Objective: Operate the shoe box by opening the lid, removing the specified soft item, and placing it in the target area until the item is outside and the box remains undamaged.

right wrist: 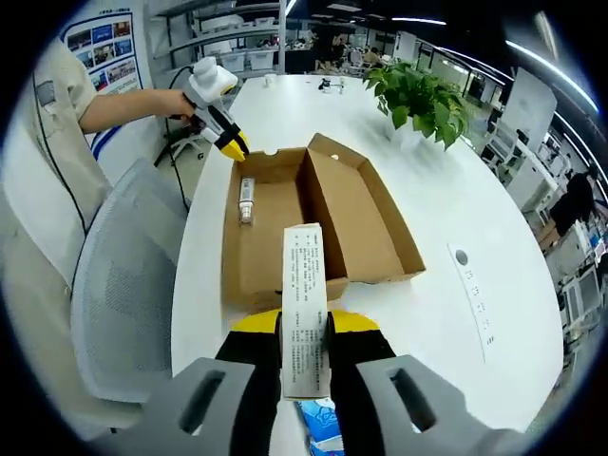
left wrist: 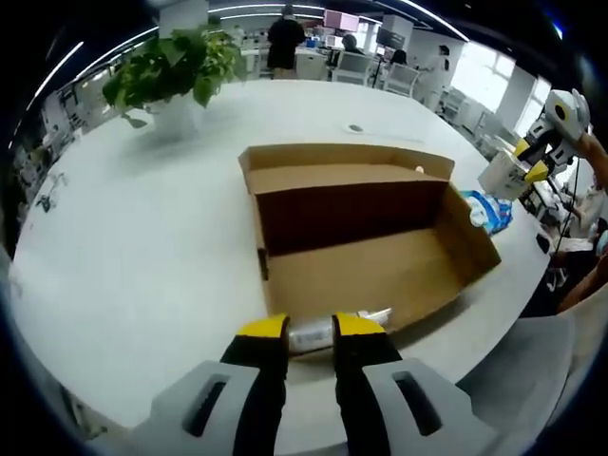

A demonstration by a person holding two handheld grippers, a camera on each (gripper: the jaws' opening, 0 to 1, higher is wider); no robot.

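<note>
Two grippers over one open shoe box [left wrist: 366, 228] on a white table [left wrist: 142, 237]; lid folded back flat on the far side in the left gripper view.

Left gripper [left wrist: 310, 328]: jaws rise at the near wall of the box, a narrow gap between the yellow tips. A silvery tube [left wrist: 318, 332] lies crosswise just past them, long axis running left-right along the near wall, its right end poking out beyond the right tip. Whether the tips pinch it or only straddle it, cannot tell. In the right gripper view the same tube [right wrist: 246, 200] lies on the box floor, just below the left gripper [right wrist: 231, 144].

Right gripper [right wrist: 304, 323]: jaws closed onto a slim white carton [right wrist: 305, 313] with printed text, long axis pointing straight ahead, its far end over the near edge of the box [right wrist: 313, 228]. A blue-white packet [right wrist: 318, 426] sits below the jaws, off the box.

Judgement: left gripper is plainly nearer the tube; the carton looks already clear of the box, needing only a set-down beside it.
</note>
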